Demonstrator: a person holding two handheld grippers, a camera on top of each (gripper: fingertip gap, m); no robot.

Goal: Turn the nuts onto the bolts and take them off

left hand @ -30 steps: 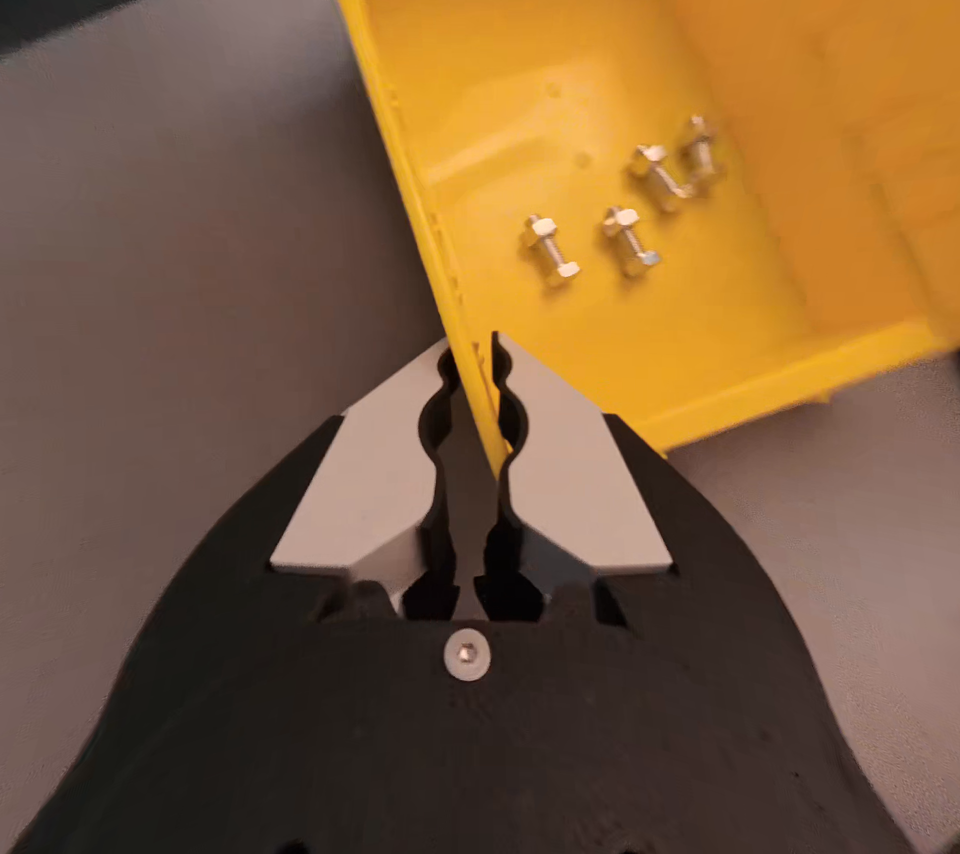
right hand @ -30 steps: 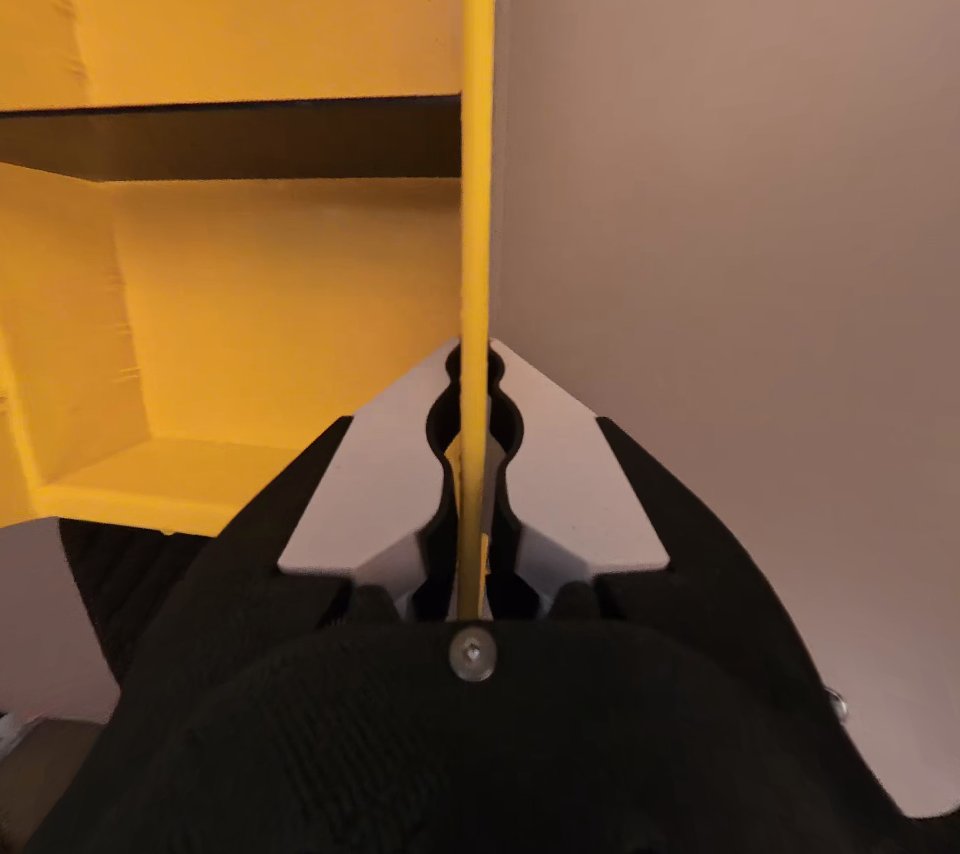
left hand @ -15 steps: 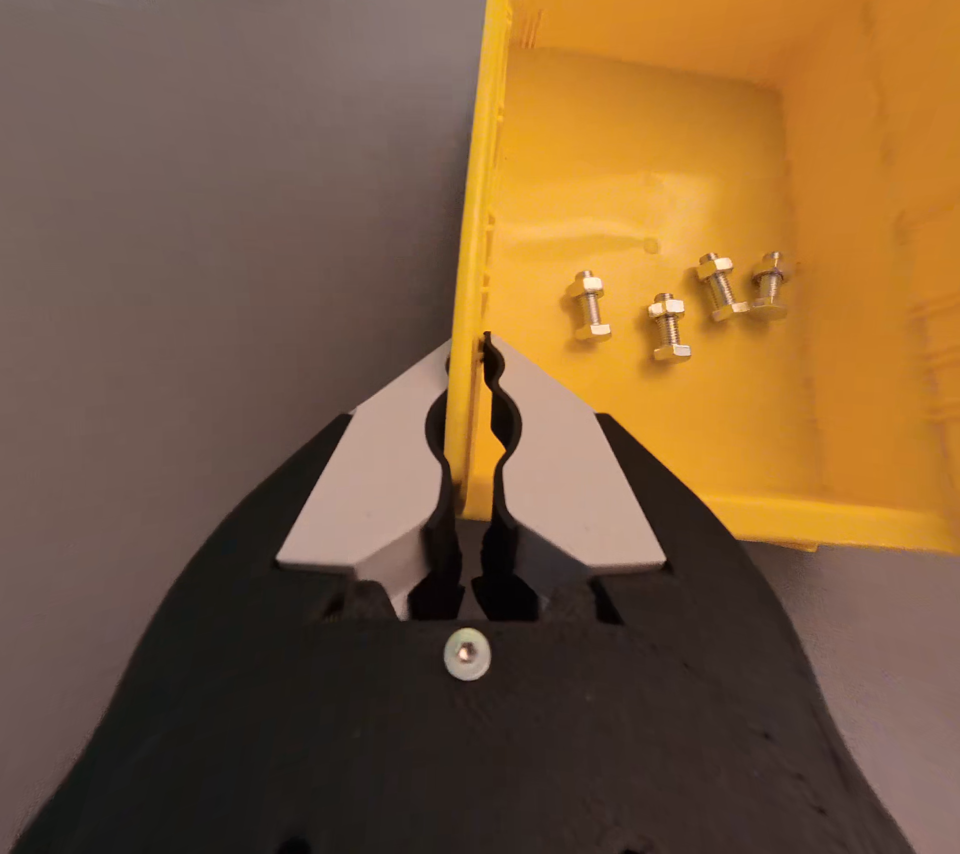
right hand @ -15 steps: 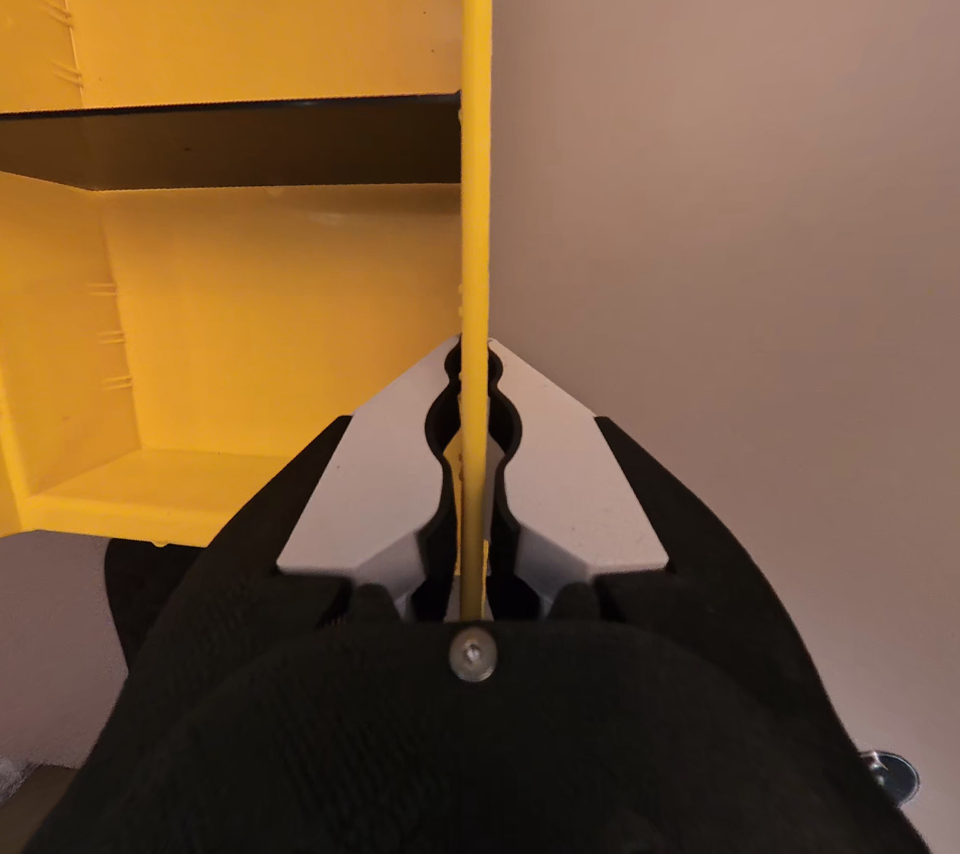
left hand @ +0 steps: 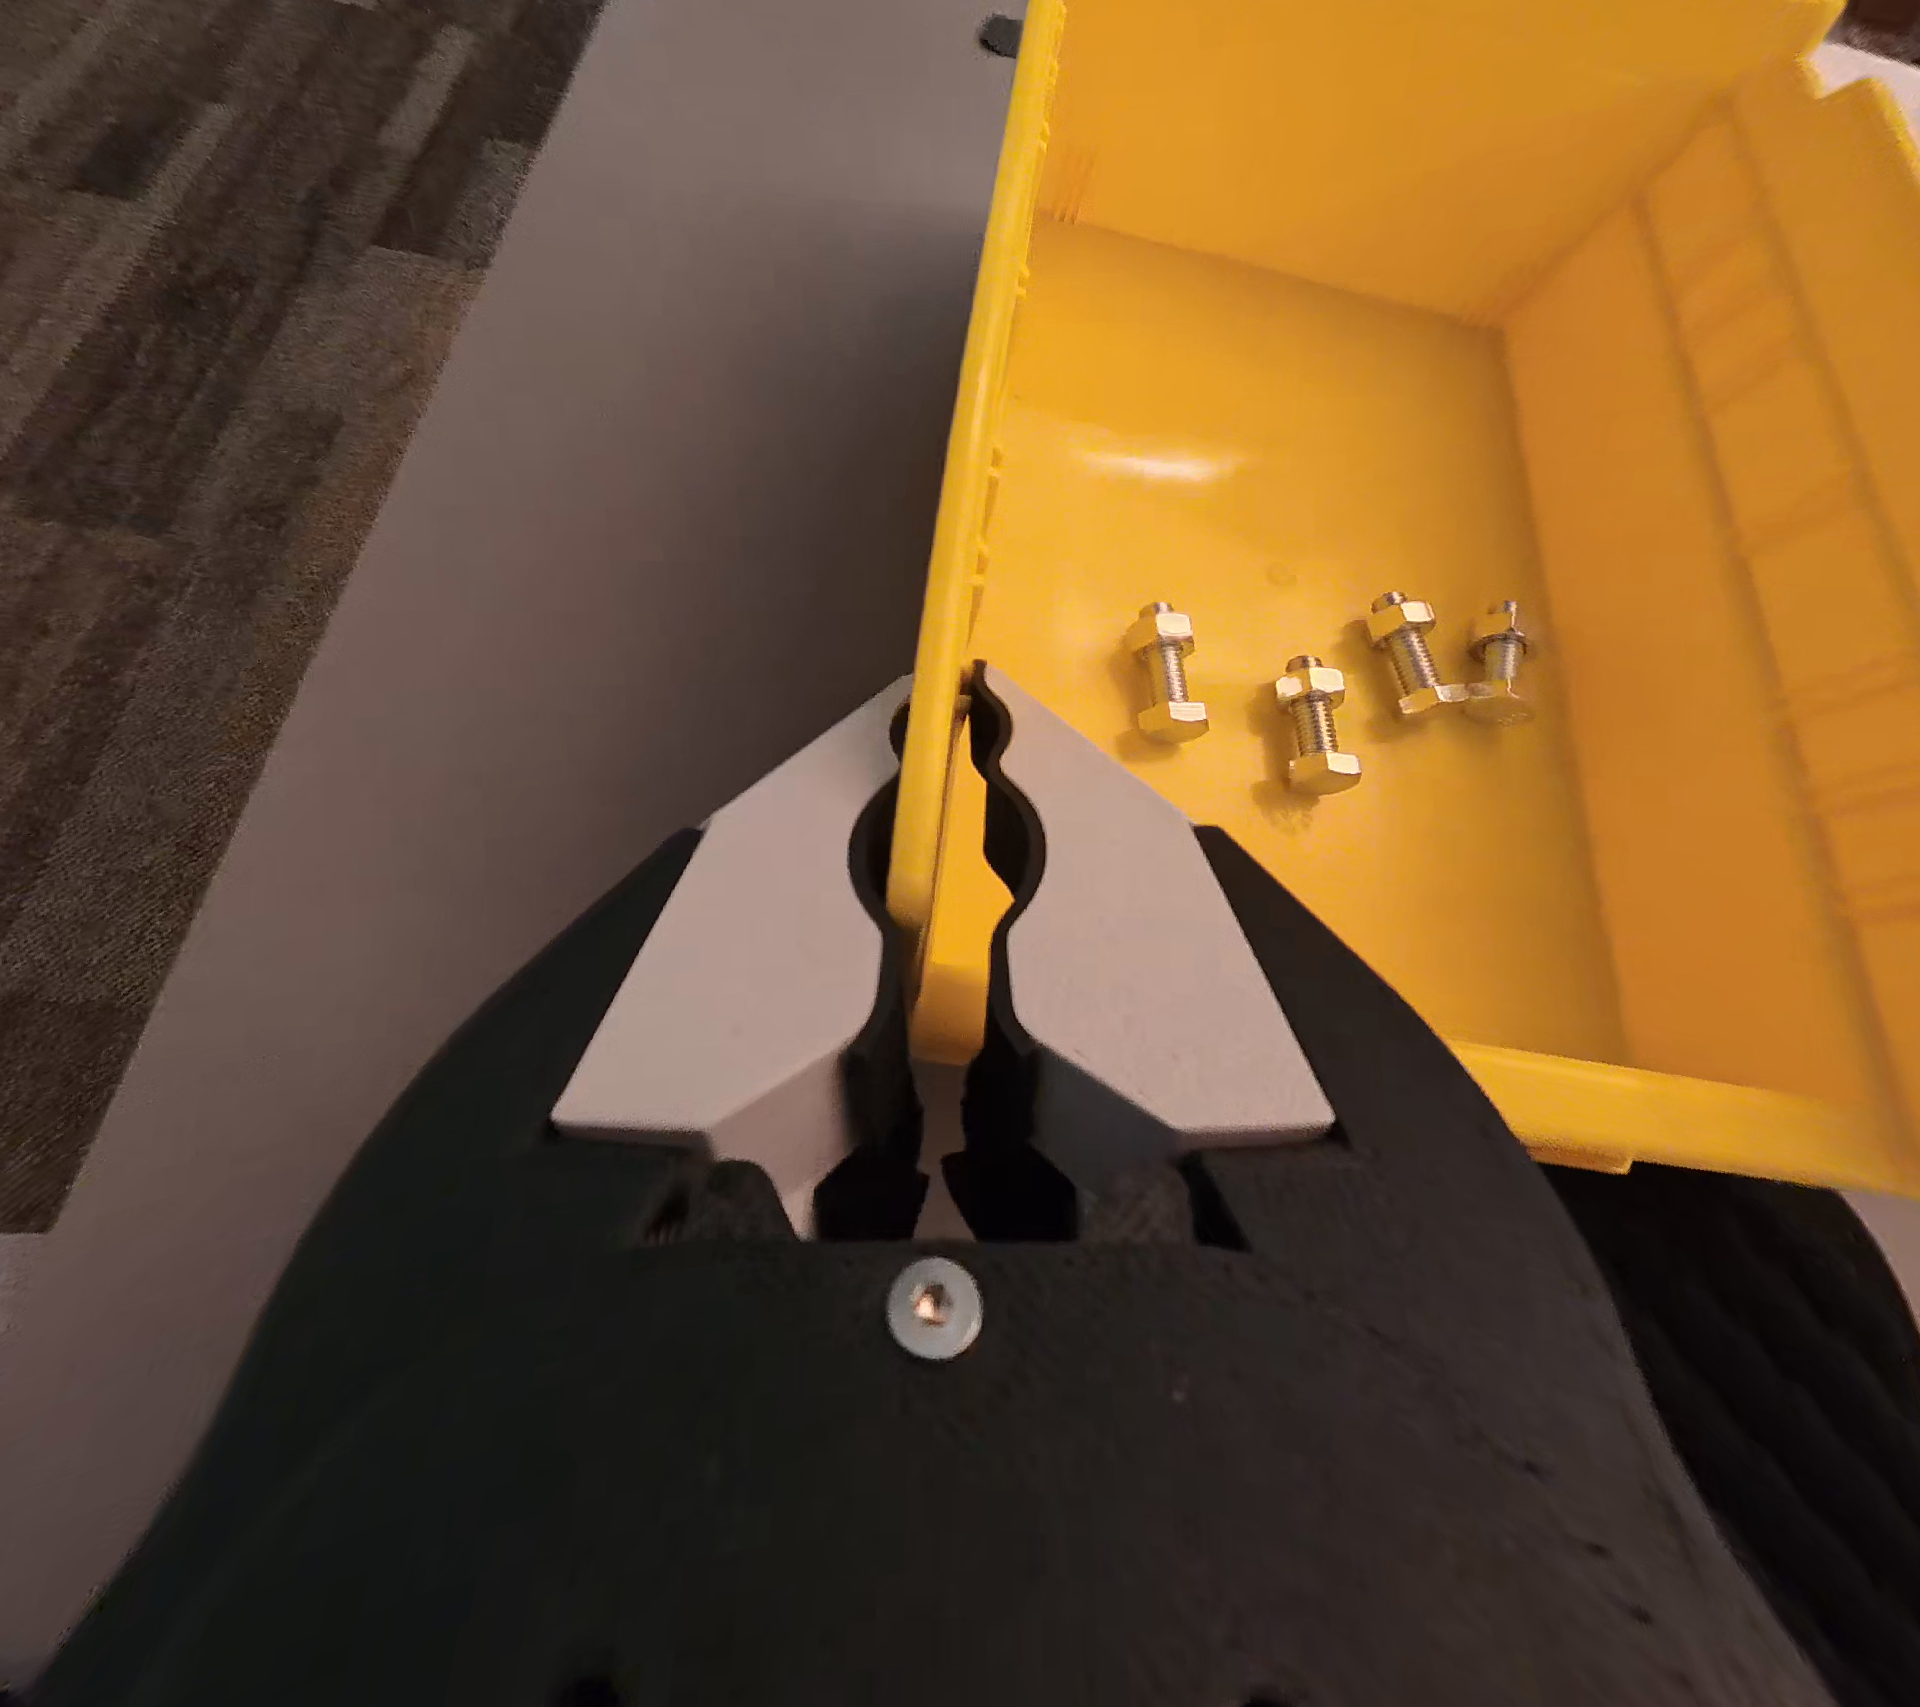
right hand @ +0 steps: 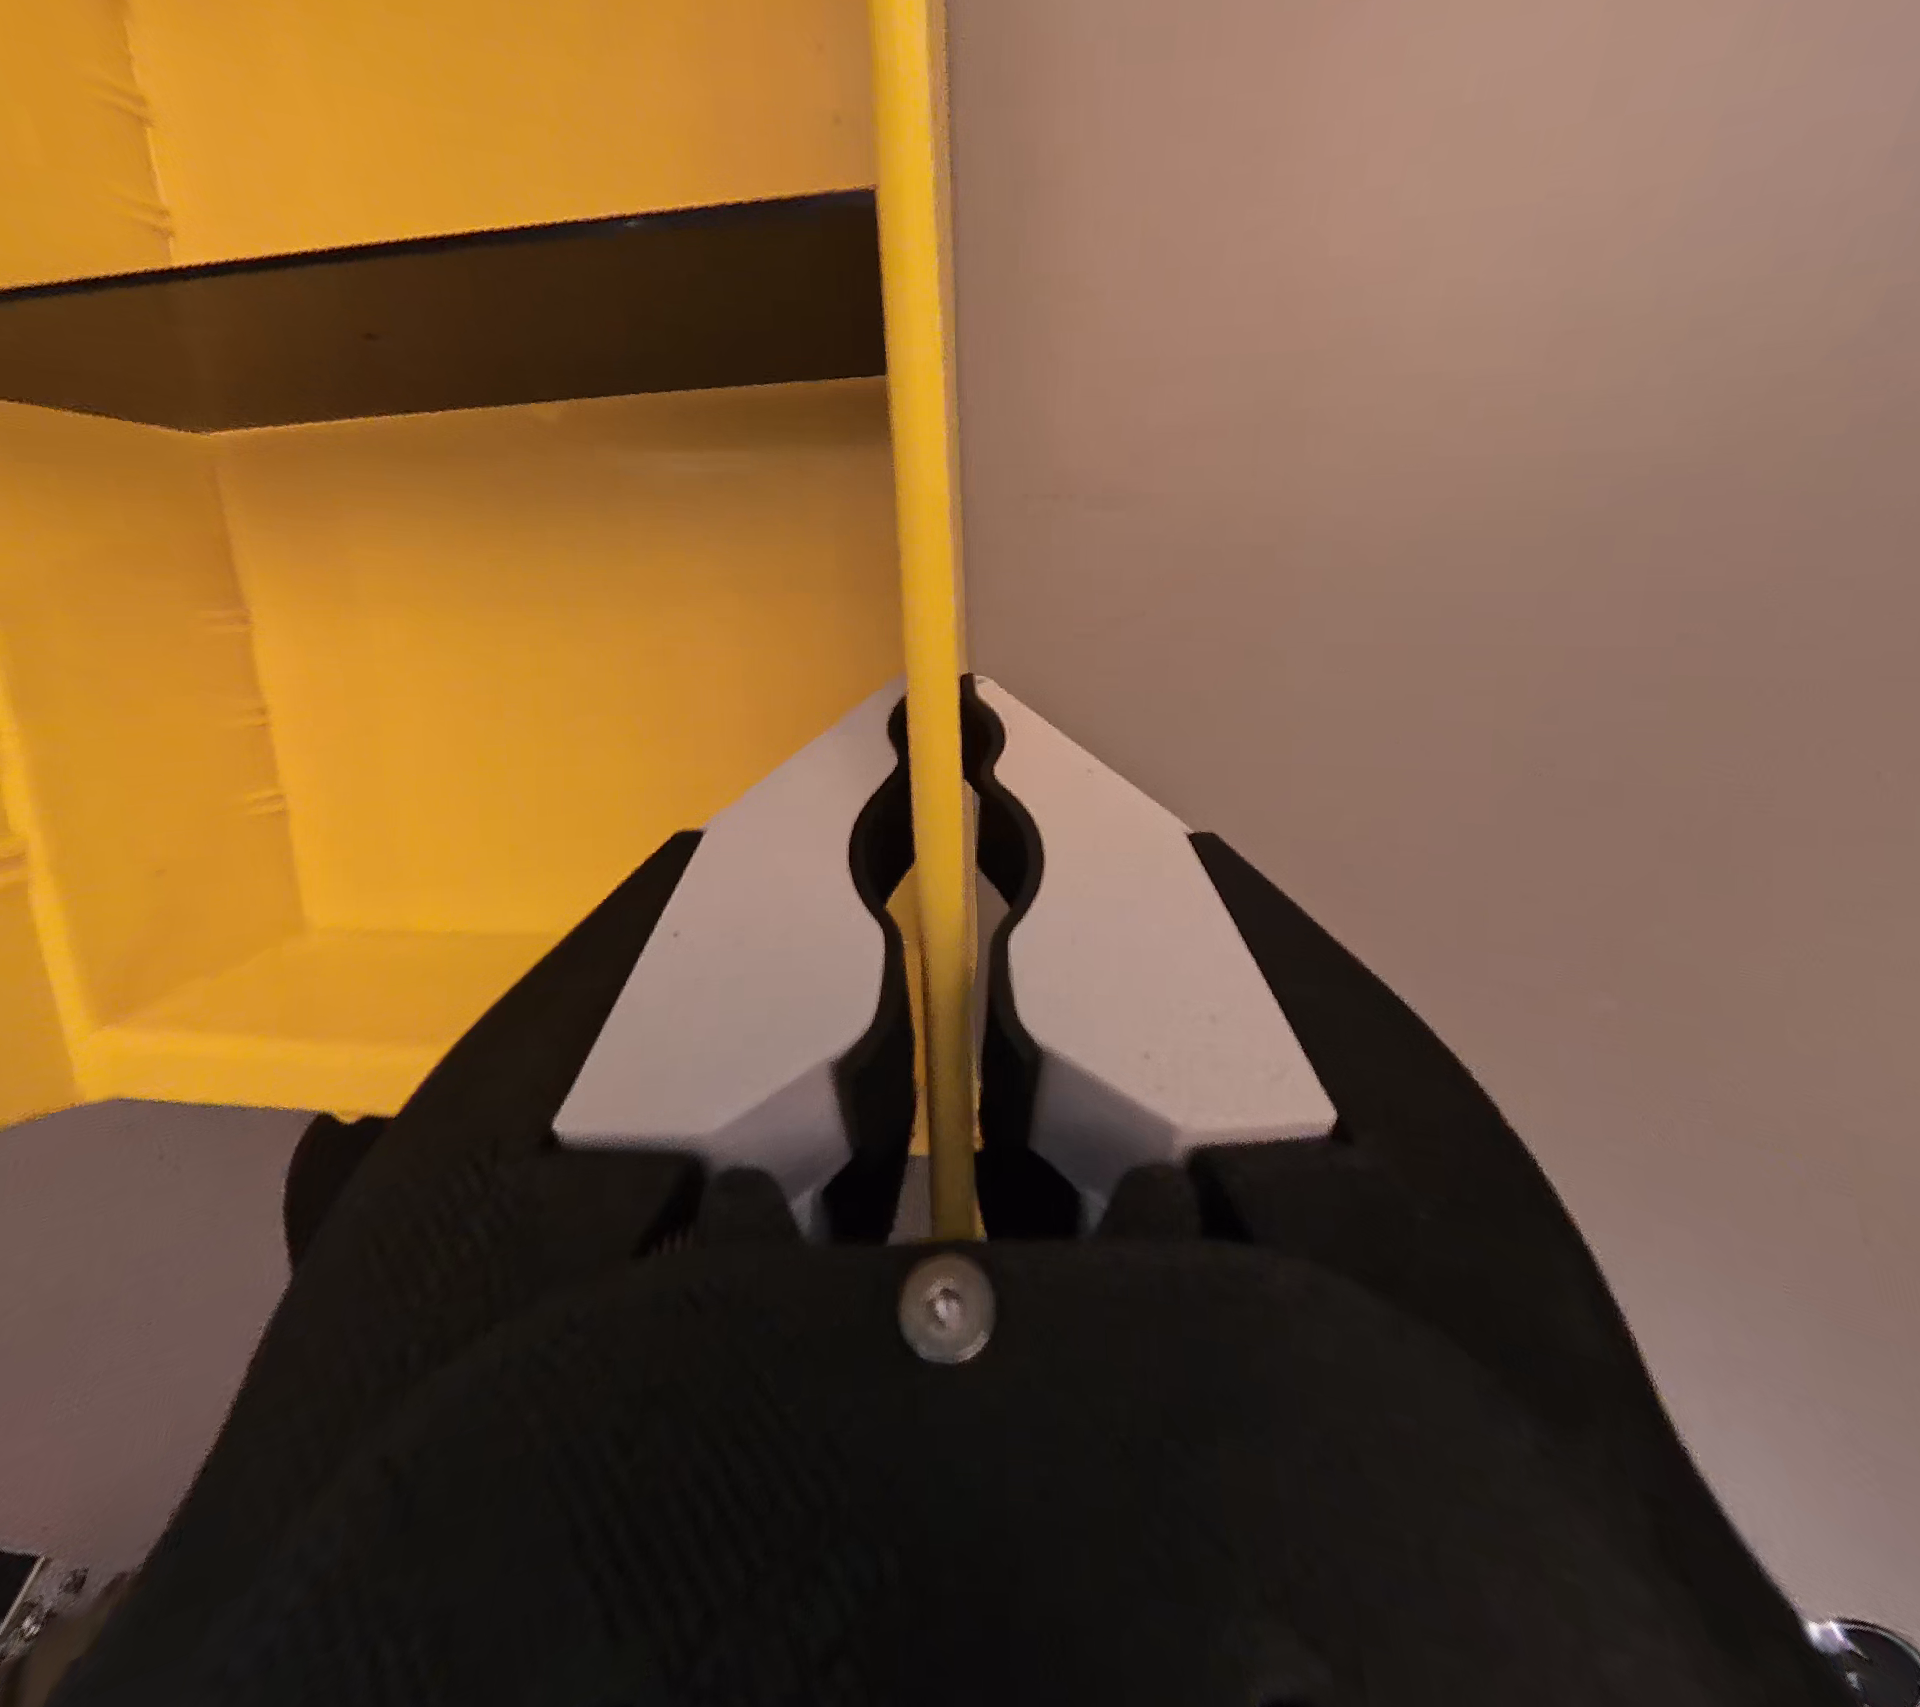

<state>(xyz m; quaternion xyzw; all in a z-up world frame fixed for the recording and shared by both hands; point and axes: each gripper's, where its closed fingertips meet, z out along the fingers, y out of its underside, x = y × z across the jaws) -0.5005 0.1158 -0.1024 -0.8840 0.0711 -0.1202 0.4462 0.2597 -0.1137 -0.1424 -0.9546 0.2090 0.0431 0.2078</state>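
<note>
A yellow plastic bin [left hand: 1299, 130] fills the right of the left wrist view. Several brass-coloured bolts with nuts on them lie on its floor, among them one at the left [left hand: 1169, 686], one in the middle [left hand: 1314, 738] and one further right [left hand: 1408, 655]. My left gripper [left hand: 940, 691] is shut on the bin's left wall near its front corner. In the right wrist view my right gripper [right hand: 935, 691] is shut on the bin's thin right wall [right hand: 920, 307], with the bin's inside [right hand: 520, 670] to its left. The bolts are hidden there.
The pale table top [left hand: 675, 410] ends at the left, with dark patterned carpet [left hand: 208, 203] beyond the edge. A small dark hole [left hand: 1003, 34] is in the table near the bin. A dark band [right hand: 416, 338] crosses the bin. A shiny metal piece [right hand: 1870, 1647] lies bottom right.
In the left wrist view the bin has swung and the scene behind has shifted, so the table edge and carpet now show. The bolts slid slightly. The right view barely changed; both grippers stay clamped.
</note>
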